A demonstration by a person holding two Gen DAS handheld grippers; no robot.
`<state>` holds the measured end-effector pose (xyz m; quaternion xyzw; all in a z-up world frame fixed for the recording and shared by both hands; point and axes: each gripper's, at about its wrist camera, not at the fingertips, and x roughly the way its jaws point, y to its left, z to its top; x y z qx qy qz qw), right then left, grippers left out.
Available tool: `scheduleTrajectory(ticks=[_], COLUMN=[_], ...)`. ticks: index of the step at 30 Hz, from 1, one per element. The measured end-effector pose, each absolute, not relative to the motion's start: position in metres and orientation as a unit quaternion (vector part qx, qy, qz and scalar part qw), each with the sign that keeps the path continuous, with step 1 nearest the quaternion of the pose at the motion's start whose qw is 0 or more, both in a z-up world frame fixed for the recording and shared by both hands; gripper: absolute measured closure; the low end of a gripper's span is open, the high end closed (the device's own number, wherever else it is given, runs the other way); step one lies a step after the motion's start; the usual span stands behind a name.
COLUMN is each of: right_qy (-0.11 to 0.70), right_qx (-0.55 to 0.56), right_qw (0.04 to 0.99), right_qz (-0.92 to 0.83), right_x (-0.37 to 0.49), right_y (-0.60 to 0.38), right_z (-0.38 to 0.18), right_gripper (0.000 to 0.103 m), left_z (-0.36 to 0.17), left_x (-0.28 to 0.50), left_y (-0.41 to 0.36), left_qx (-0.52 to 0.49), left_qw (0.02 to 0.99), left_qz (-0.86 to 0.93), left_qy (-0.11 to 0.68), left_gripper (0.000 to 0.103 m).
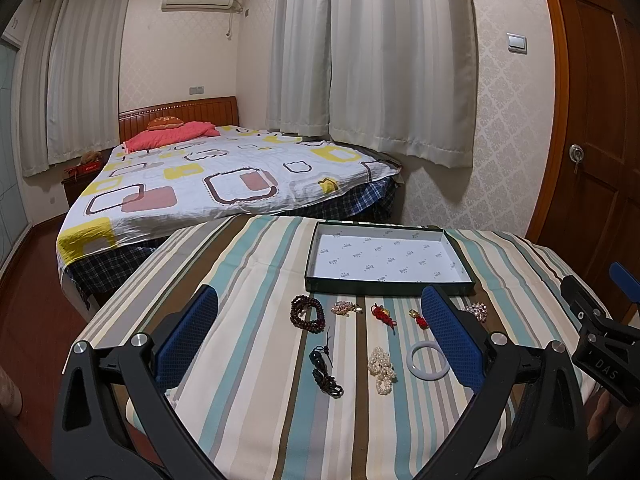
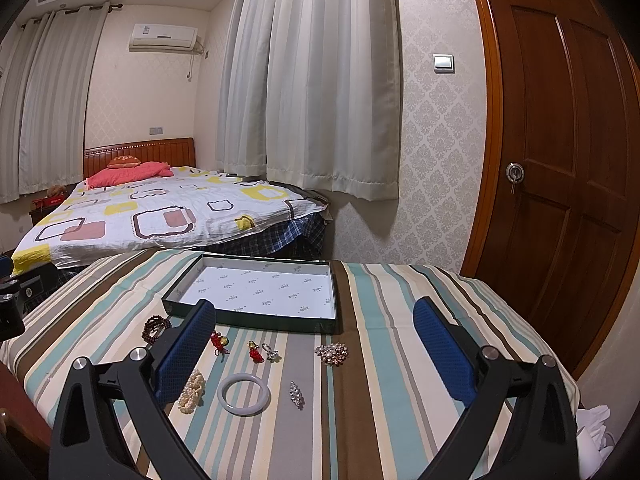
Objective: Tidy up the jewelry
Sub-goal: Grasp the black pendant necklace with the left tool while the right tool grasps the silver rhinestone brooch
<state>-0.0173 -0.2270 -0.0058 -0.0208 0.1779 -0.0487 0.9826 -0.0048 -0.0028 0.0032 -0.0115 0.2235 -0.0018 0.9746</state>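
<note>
A shallow dark green box (image 1: pixel 390 287) with a white printed lining stands open on the striped table (image 1: pixel 256 400); it also shows in the right wrist view (image 2: pixel 256 322). In front of it lie loose jewelry pieces: a brown bead bracelet (image 1: pixel 307 314), a dark cord necklace (image 1: pixel 326 372), a pearl string (image 1: pixel 382 364), a white bangle (image 1: pixel 426 359) (image 2: pixel 244 394), red charms (image 1: pixel 382 314), a crystal brooch (image 2: pixel 332 353) and a small crystal clip (image 2: pixel 296 395). My left gripper (image 1: pixel 320 300) is open above the jewelry, holding nothing. My right gripper (image 2: pixel 314 312) is open, holding nothing.
A bed (image 1: pixel 224 176) with a patterned cover stands beyond the table's far edge. Curtains (image 1: pixel 372 52) hang behind. A wooden door (image 2: pixel 560 160) is on the right. White paper (image 2: pixel 596 428) lies past the table's right edge.
</note>
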Motion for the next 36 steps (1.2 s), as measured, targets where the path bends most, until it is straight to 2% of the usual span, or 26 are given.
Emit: scheduleTrajectory(ticks=[15, 22, 33, 36], right_qy=[0.178, 0.203, 0.264, 0.27], right_qx=[-0.023, -0.017, -0.013, -0.007], right_qw=[0.983, 0.978, 0.964, 0.963], right_qz=[-0.047, -0.04, -0.03, -0.027], right_x=[-0.016, 0.004, 0.039, 0.043], right_y=[-0.228, -0.239, -0.245, -0.249], right_z=[-0.008, -0.049, -0.112, -0.121], right_gripper=[0.006, 0.006, 0.006, 0.006], left_z=[-0.012, -0.052, -0.13, -0.143], left_x=[0.0, 0.024, 0.076, 0.085], left_y=[-0.006, -0.005, 0.004, 0.008], left_qx=[-0.014, 0.0, -0.008, -0.013], left_qw=[0.973, 0.969, 0.941, 0.938], left_qz=[-0.004, 0.003, -0.004, 0.007], left_qy=[0.229, 0.246, 0.339, 0.346], left_gripper=[0.004, 0.004, 0.004, 0.008])
